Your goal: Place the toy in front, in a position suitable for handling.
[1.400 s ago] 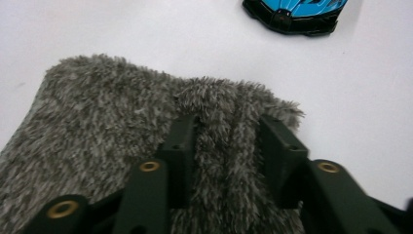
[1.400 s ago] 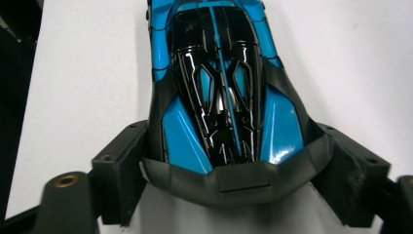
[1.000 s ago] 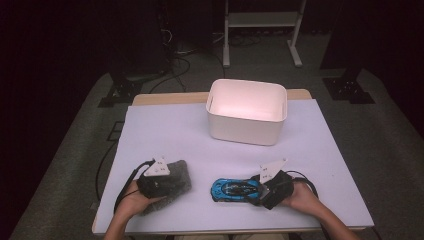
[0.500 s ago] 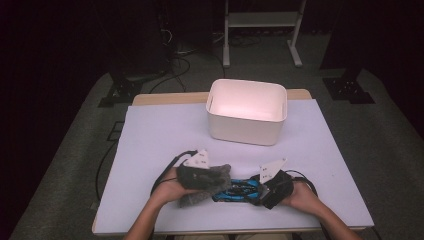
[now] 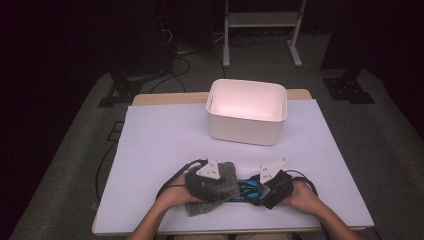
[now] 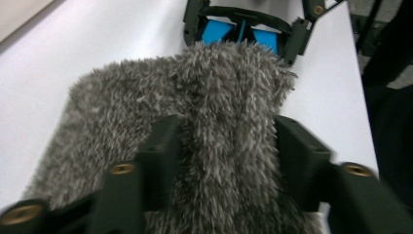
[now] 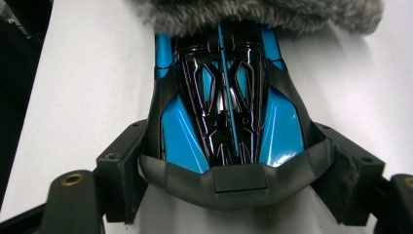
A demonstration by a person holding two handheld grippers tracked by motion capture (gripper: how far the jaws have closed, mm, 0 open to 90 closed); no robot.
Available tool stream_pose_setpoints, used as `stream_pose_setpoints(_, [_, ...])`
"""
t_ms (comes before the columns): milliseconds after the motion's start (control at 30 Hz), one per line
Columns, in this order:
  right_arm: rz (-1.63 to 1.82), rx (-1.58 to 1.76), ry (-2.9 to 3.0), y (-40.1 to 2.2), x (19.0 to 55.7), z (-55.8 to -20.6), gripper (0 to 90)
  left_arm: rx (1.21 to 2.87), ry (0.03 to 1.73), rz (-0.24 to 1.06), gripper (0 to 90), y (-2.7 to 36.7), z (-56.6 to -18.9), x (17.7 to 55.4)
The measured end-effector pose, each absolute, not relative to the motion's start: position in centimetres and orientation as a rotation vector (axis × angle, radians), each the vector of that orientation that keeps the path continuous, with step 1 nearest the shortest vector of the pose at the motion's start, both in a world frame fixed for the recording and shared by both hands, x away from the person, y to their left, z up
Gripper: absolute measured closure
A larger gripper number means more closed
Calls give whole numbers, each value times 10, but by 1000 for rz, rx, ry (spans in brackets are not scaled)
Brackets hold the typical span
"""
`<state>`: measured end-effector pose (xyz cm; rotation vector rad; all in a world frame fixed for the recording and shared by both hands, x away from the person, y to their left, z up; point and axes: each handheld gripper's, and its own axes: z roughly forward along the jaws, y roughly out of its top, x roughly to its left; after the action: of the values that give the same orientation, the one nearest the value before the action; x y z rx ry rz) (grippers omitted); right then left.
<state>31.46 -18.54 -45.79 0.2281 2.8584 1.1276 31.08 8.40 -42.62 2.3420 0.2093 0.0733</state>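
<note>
A blue and black toy car (image 5: pixel 245 190) lies near the table's front edge, and my right gripper (image 5: pixel 257 191) is shut on one end of it. In the right gripper view the car (image 7: pixel 226 117) sits between the two jaws of my right gripper (image 7: pixel 229 170), its far end under a grey furry cloth (image 7: pixel 258 14). My left gripper (image 5: pixel 224 185) is shut on that cloth (image 5: pixel 220 187), which drapes over the car's other end. In the left gripper view my left gripper (image 6: pixel 226 156) has its jaws pinching a fold of the cloth (image 6: pixel 195 97), with the car (image 6: pixel 241 30) just past it.
A white open bin (image 5: pixel 247 127) stands on the white table (image 5: pixel 160 140) behind the grippers, slightly right of centre. Cables loop around both hands. Dark floor, a metal stand and stand feet surround the table.
My left gripper has carried the grey cloth rightwards from the table's left front until it lies over the car's end. The right gripper and the car have stayed put.
</note>
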Motion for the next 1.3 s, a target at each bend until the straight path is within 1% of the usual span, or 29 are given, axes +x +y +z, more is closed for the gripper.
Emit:
stream_pose_setpoints(33, [1126, 226, 2858, -185, 315, -458, 223, 2342, 209, 73, 630, 84, -426, 311])
stream_pose_setpoints(67, [1126, 226, 2858, -185, 315, -458, 223, 2361, 205, 86, 630, 86, -425, 312])
stream_pose_setpoints(133, [1127, 224, 2858, -185, 315, -458, 223, 2398, 204, 110, 694, 95, -424, 313])
stream_pose_setpoints(167, [1127, 224, 2858, -185, 315, -458, 223, 2398, 204, 110, 698, 95, -424, 313])
stream_pose_setpoints(267, [1128, 224, 2859, -185, 315, -458, 223, 2423, 235, 130, 705, 106, -425, 313])
stream_pose_setpoints(333, [1126, 220, 2859, -185, 315, -458, 223, 2417, 263, 120, 707, 112, -426, 314])
stream_pose_setpoints(433, [1125, 220, 2861, -185, 315, -458, 223, 2408, 262, 102, 713, 111, -426, 316])
stream_pose_setpoints(667, [1128, 216, 2863, -185, 315, -458, 224, 2350, 166, 50, 708, 75, -422, 308])
stream_pose_setpoints(733, [1130, 218, 2863, -185, 315, -458, 225, 2363, 146, 65, 706, 70, -421, 306])
stream_pose_setpoints(867, [1127, 215, 2863, -185, 315, -458, 225, 2373, 151, 77, 712, 80, -423, 309])
stream_pose_setpoints(900, [1128, 212, 2860, -185, 315, -458, 225, 2386, 179, 85, 712, 89, -423, 311])
stream_pose_setpoints(1000, [1127, 212, 2860, -185, 315, -458, 225, 2401, 203, 101, 714, 99, -425, 313])
stream_pose_setpoints(1033, [1130, 210, 2859, -185, 315, -458, 225, 2394, 233, 88, 715, 107, -427, 315])
stream_pose_setpoints(1133, [1131, 208, 2859, -186, 315, -458, 225, 2378, 245, 67, 716, 109, -428, 316])
stream_pose_setpoints(1233, [1132, 207, 2860, -186, 316, -458, 225, 2337, 194, 40, 716, 95, -425, 312])
stream_pose_setpoints(1300, [1134, 206, 2861, -186, 316, -458, 225, 2343, 147, 38, 716, 83, -422, 308])
